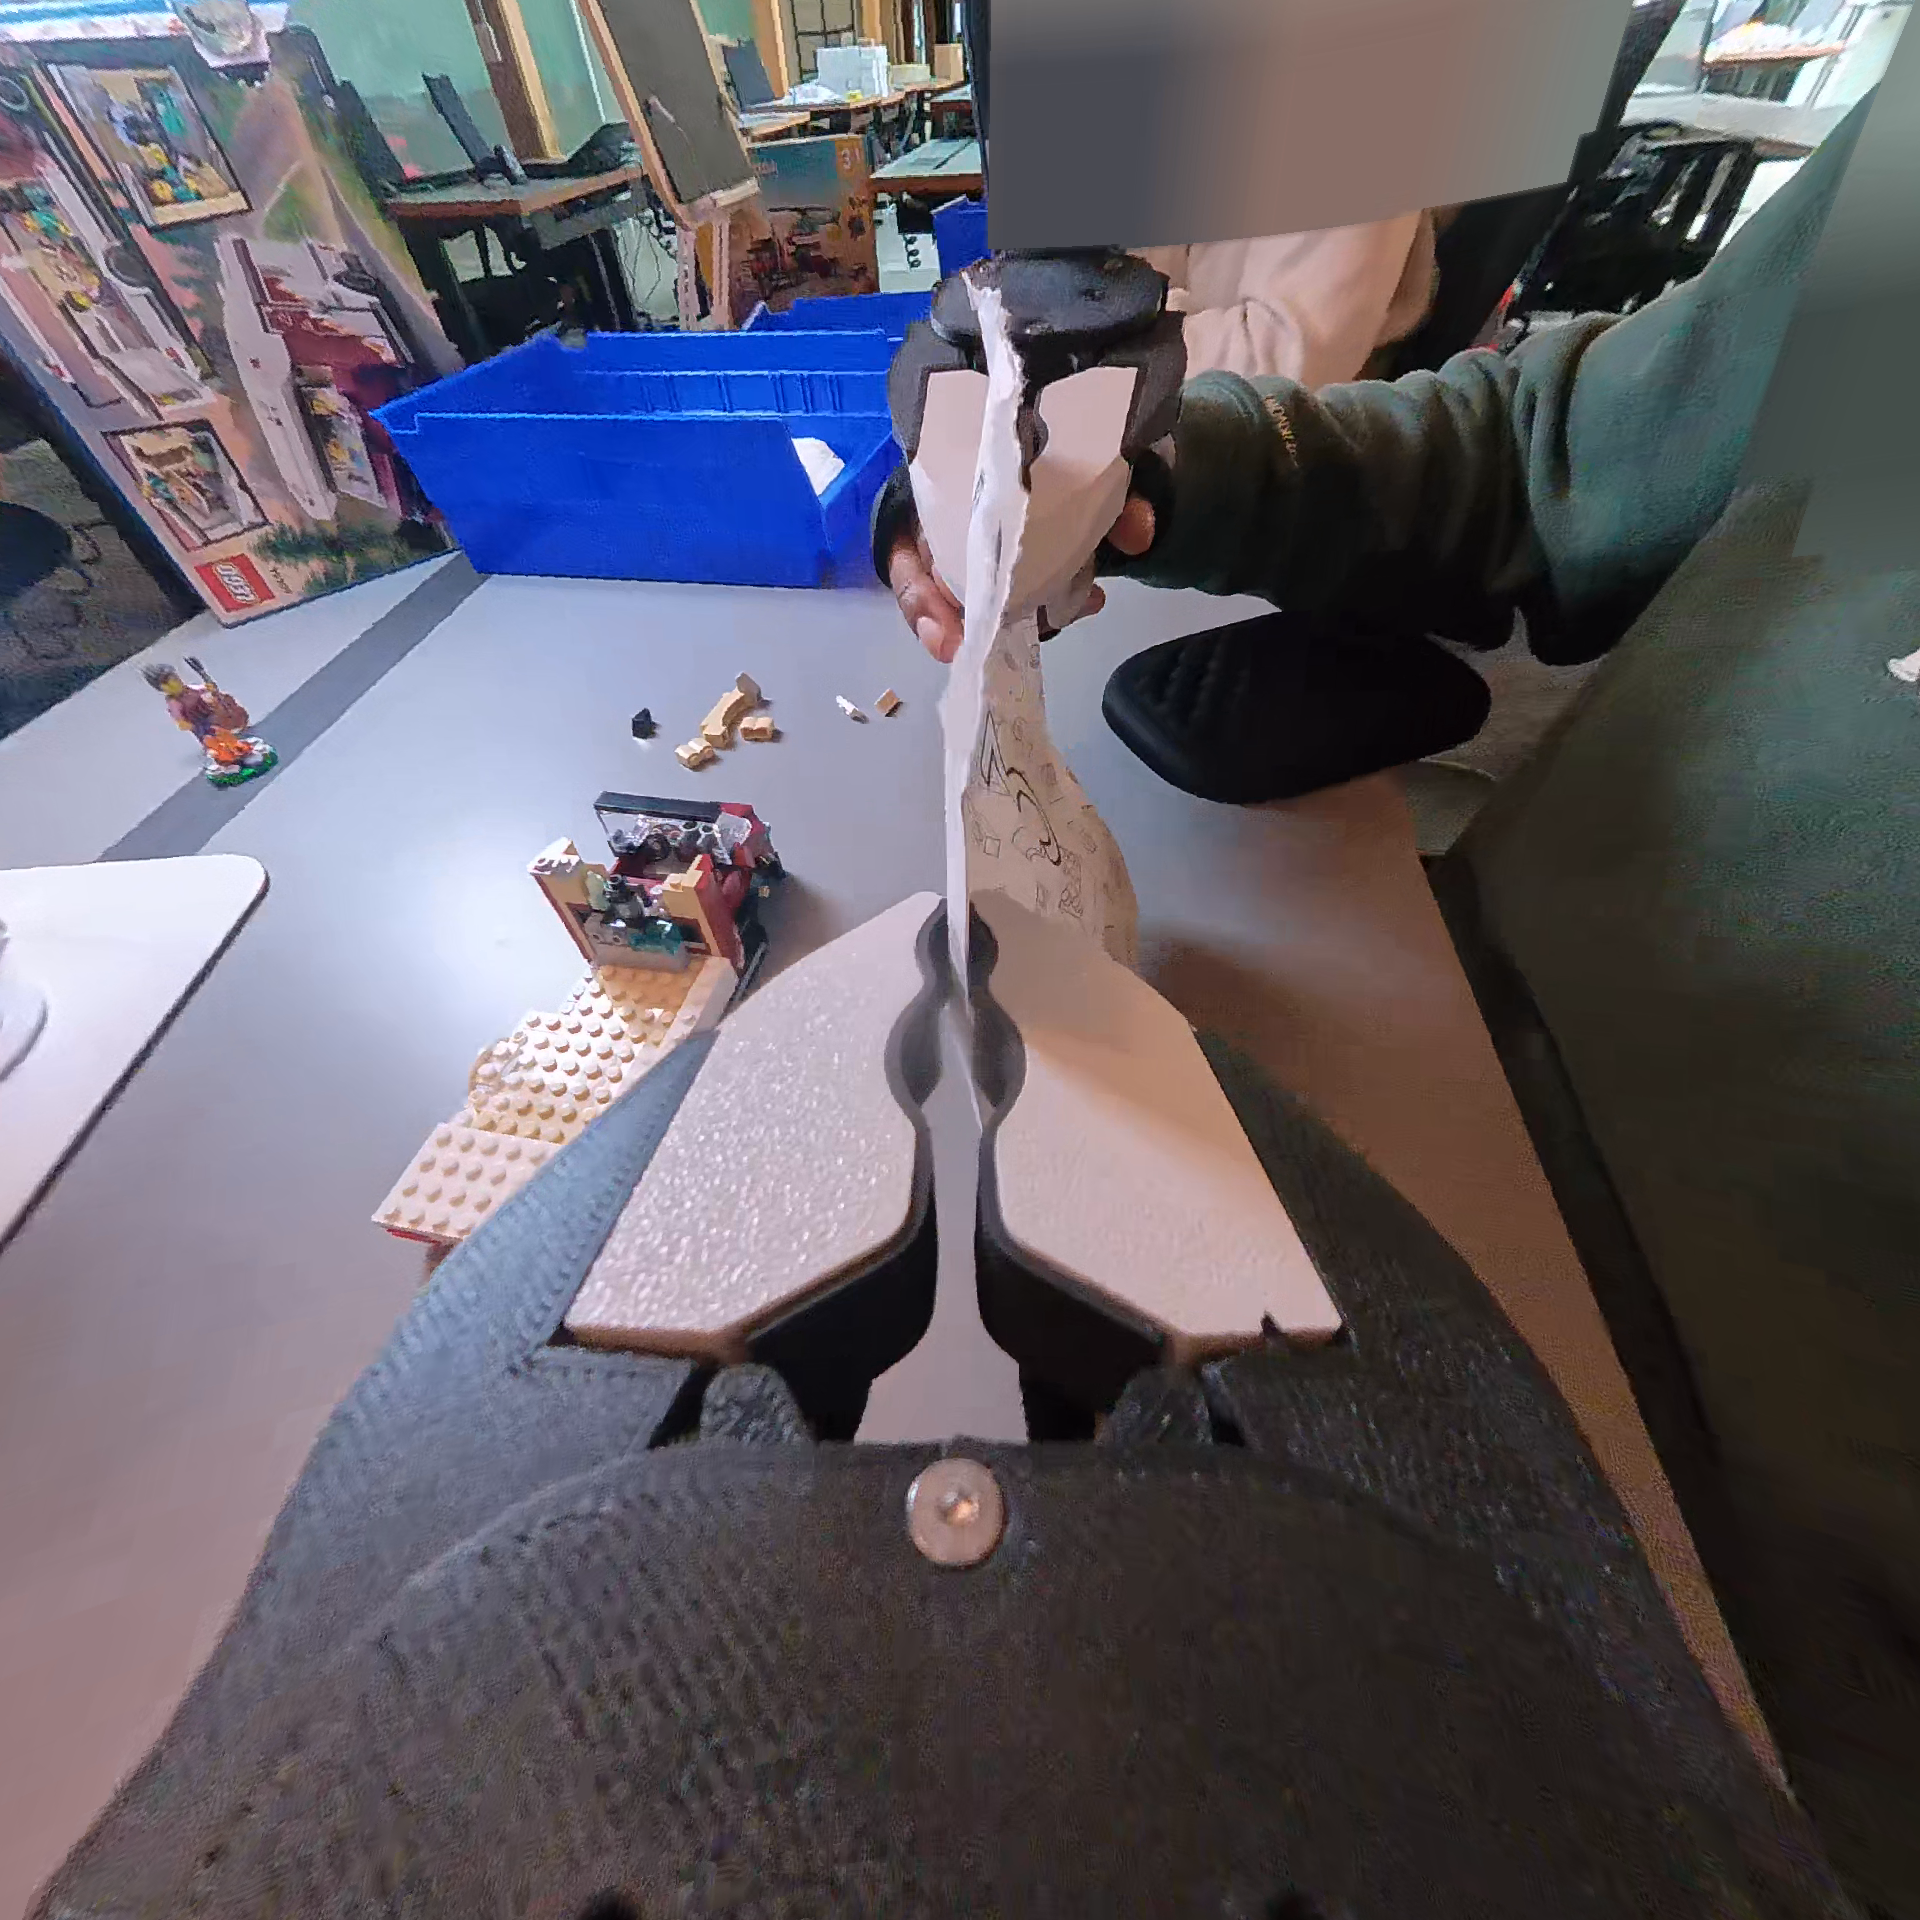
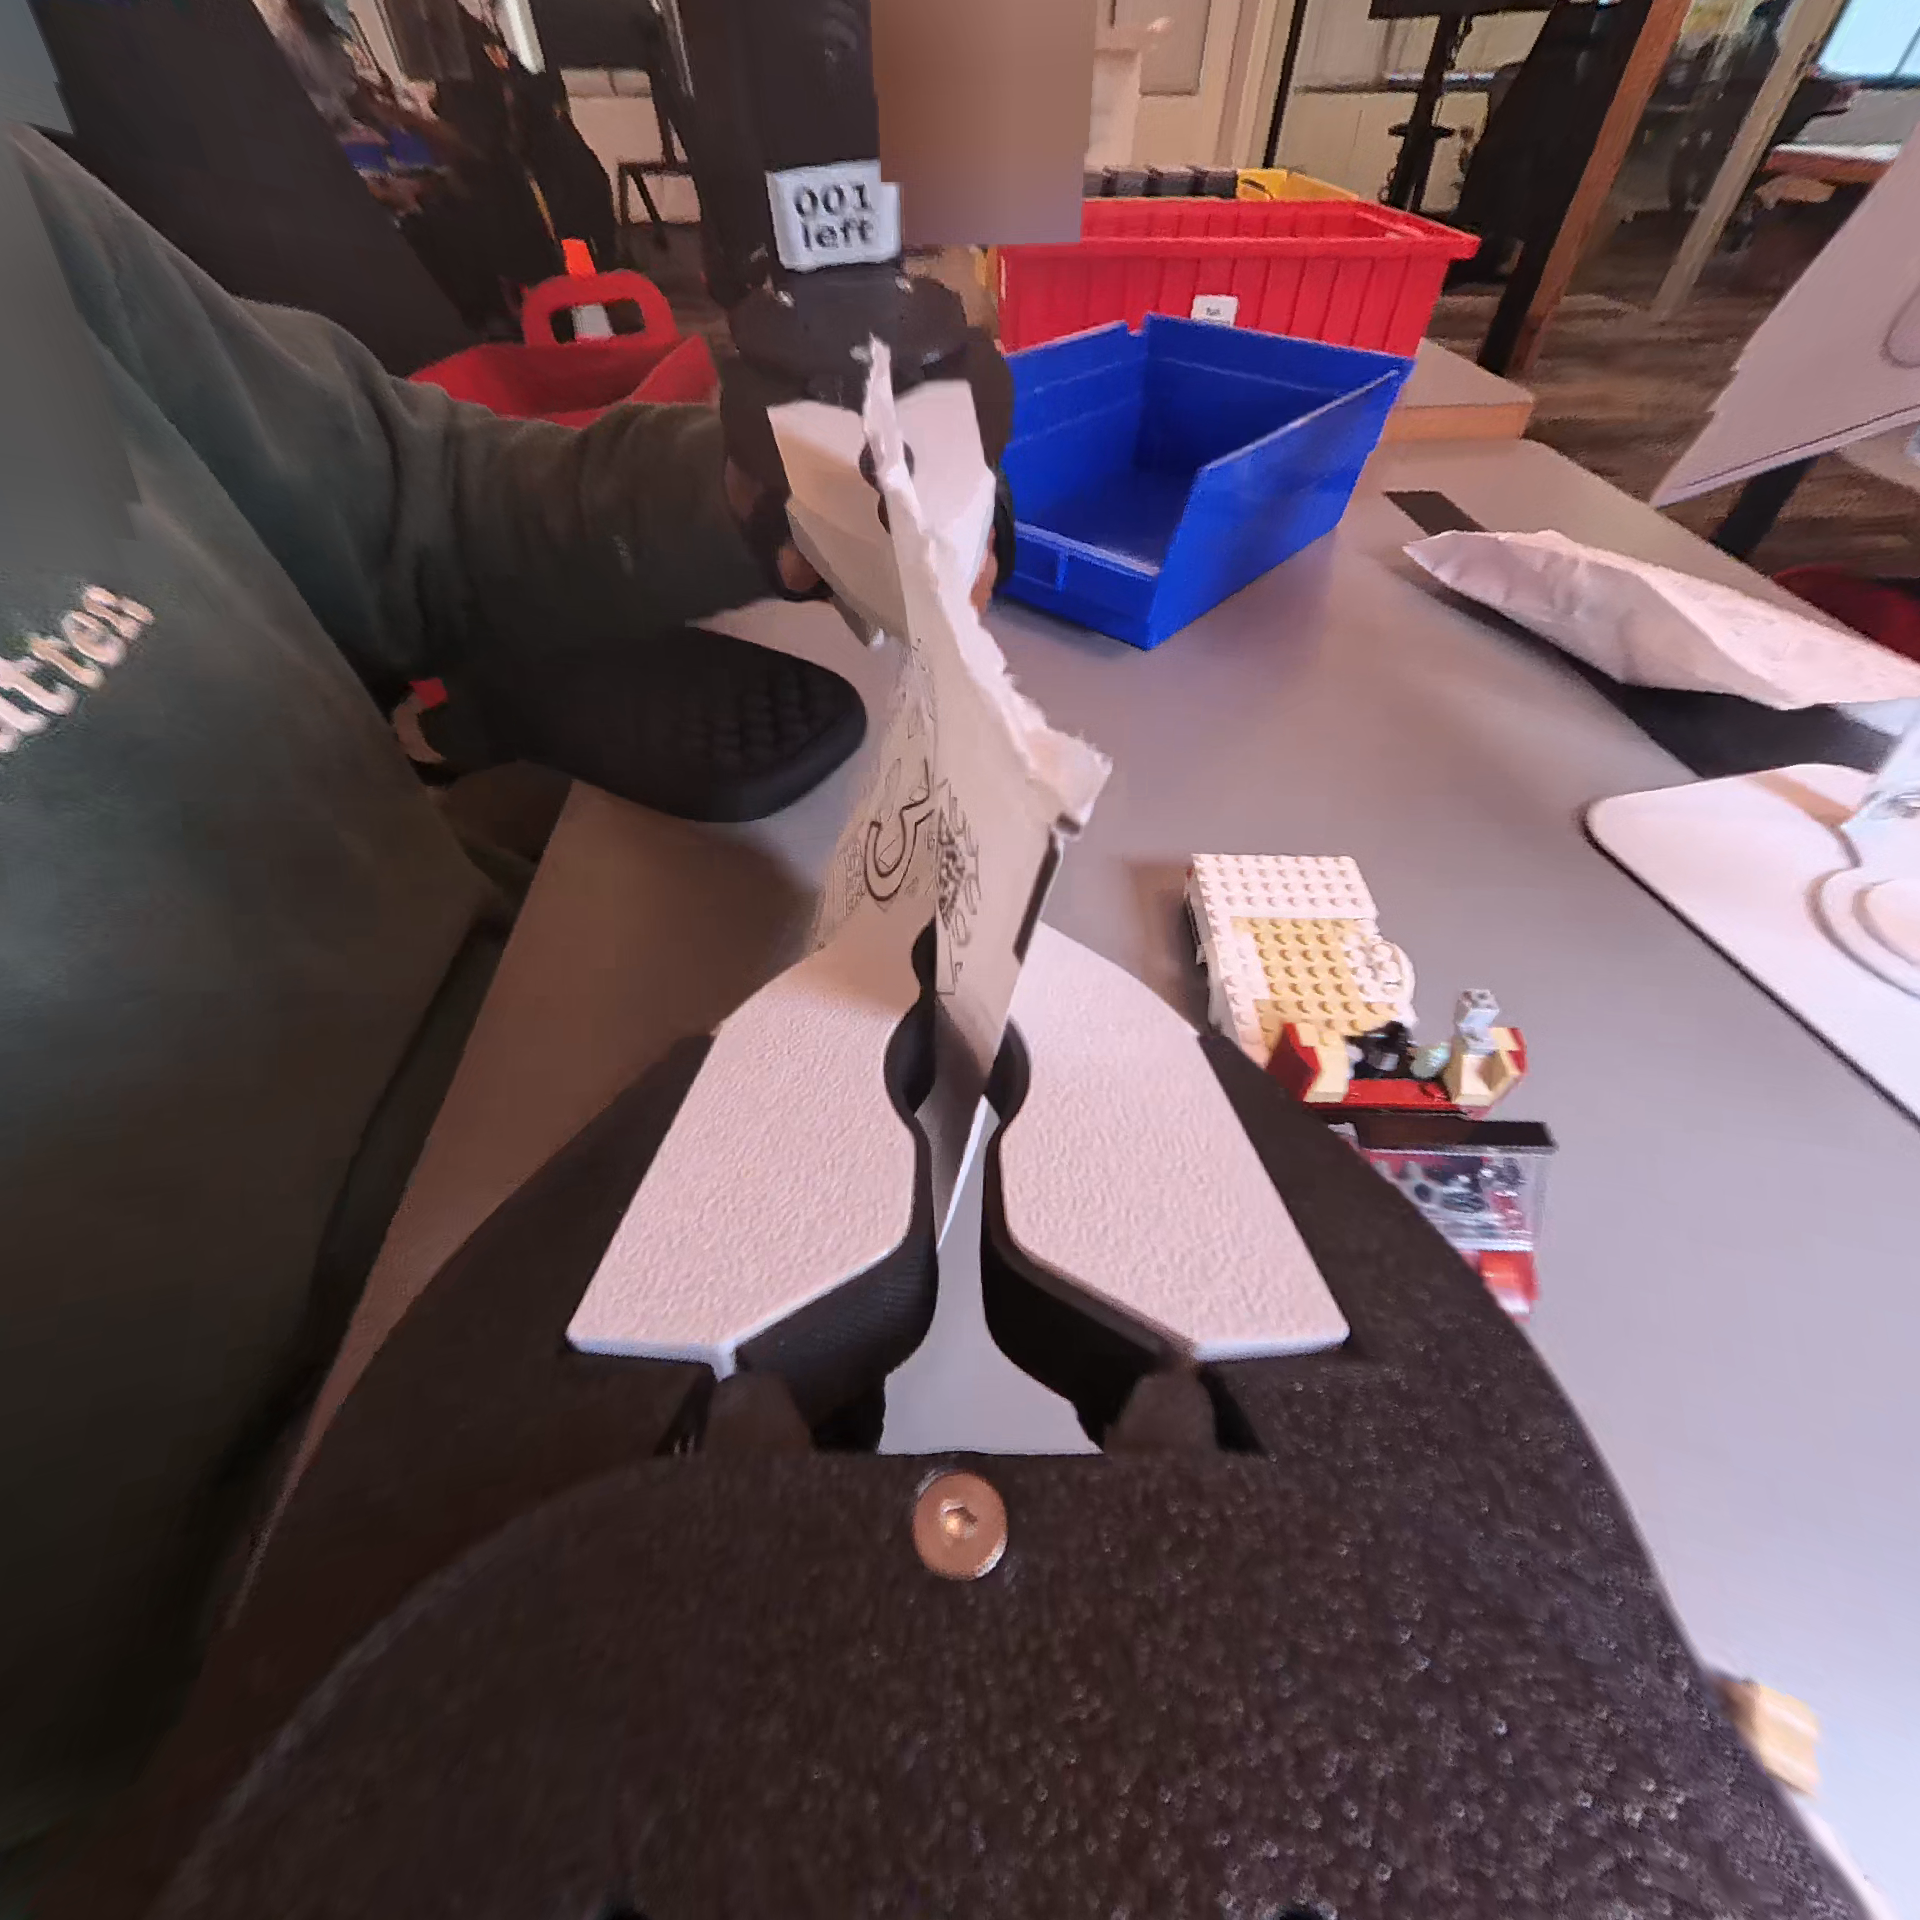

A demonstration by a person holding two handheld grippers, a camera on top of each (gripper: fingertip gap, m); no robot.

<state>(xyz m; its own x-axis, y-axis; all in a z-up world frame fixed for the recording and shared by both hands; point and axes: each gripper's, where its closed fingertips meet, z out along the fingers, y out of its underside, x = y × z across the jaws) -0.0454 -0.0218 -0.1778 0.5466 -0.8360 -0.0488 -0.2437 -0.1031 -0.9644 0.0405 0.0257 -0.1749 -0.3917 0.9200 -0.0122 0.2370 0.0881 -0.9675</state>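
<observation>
My left hand-held gripper (image 1: 961,966) and right hand-held gripper (image 2: 961,1029) each pinch an end of a torn white paper bag with black printed drawings (image 1: 1023,821), stretched between them above the grey surface (image 1: 416,727), near a tan-and-red toy brick building (image 1: 655,894).

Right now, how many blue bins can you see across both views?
3, possibly with overlap: two blue bins one behind the other at the table's far edge in the left view, one open-fronted blue bin in the right view. More could be hidden.
</observation>
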